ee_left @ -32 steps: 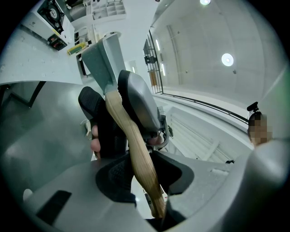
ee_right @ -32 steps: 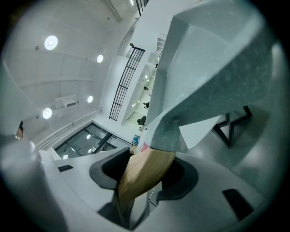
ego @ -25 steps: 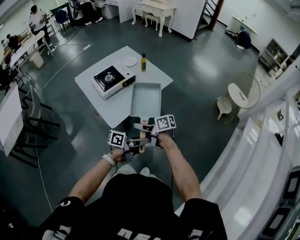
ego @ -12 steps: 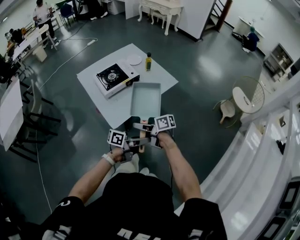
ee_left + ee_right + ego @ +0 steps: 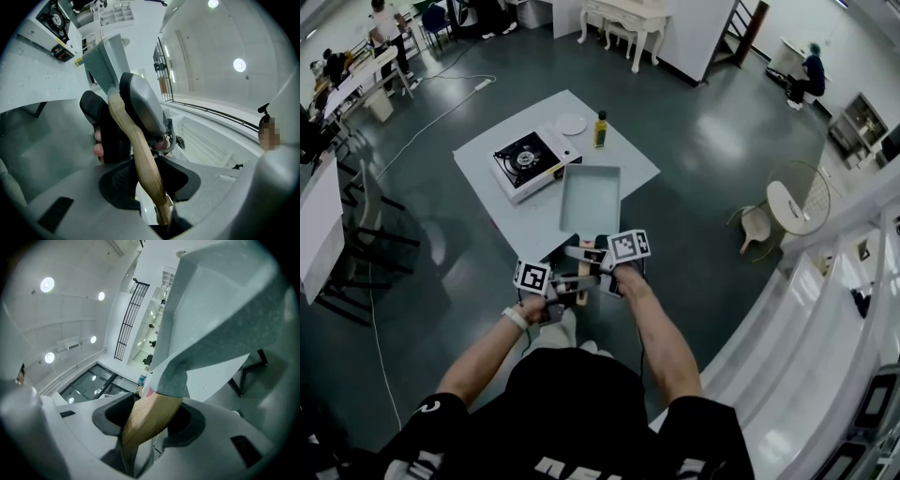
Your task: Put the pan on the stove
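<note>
The left gripper (image 5: 150,183) and right gripper (image 5: 150,420) each have their fingers clamped, partly open, on the pan's (image 5: 590,199) wooden handle (image 5: 140,157). The pan is off the stove (image 5: 525,159), on the person's side of it.

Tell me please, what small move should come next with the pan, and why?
Probably carry the pan forward and to the left, toward the stove. Both the left tool and the right tool are clamped on its wooden handle, so the grip looks ready, but the pan is over the near part of the table, not yet on the stove.
</note>
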`<state>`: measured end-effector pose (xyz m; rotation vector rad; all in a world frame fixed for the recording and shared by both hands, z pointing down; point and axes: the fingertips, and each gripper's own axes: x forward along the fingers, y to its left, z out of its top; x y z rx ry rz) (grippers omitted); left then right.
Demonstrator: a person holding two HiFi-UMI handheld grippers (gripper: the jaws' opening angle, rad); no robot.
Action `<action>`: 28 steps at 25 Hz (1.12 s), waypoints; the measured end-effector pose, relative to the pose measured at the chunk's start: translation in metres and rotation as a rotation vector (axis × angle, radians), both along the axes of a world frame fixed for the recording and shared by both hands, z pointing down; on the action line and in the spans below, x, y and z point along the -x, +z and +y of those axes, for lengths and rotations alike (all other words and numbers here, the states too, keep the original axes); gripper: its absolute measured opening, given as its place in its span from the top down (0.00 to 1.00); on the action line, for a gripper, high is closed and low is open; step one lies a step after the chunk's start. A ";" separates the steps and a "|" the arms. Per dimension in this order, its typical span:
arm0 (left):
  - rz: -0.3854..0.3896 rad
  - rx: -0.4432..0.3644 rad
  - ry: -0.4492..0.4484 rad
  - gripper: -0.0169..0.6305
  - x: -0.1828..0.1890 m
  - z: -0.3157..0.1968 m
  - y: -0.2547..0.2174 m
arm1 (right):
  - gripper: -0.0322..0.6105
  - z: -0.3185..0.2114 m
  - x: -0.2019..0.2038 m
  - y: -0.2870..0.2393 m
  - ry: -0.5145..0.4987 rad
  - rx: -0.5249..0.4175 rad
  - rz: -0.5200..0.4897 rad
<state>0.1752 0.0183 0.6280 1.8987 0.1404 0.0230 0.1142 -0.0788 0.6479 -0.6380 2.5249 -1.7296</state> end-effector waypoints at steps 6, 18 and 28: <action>-0.003 0.011 -0.002 0.81 0.003 -0.032 -0.001 | 0.66 -0.030 0.004 -0.002 -0.001 0.018 -0.002; 0.002 -0.004 -0.020 0.81 0.006 -0.078 0.004 | 0.66 -0.075 0.012 0.004 -0.036 0.010 -0.008; 0.030 0.006 -0.039 0.81 0.018 -0.146 0.004 | 0.65 -0.143 0.028 0.003 -0.067 -0.010 -0.002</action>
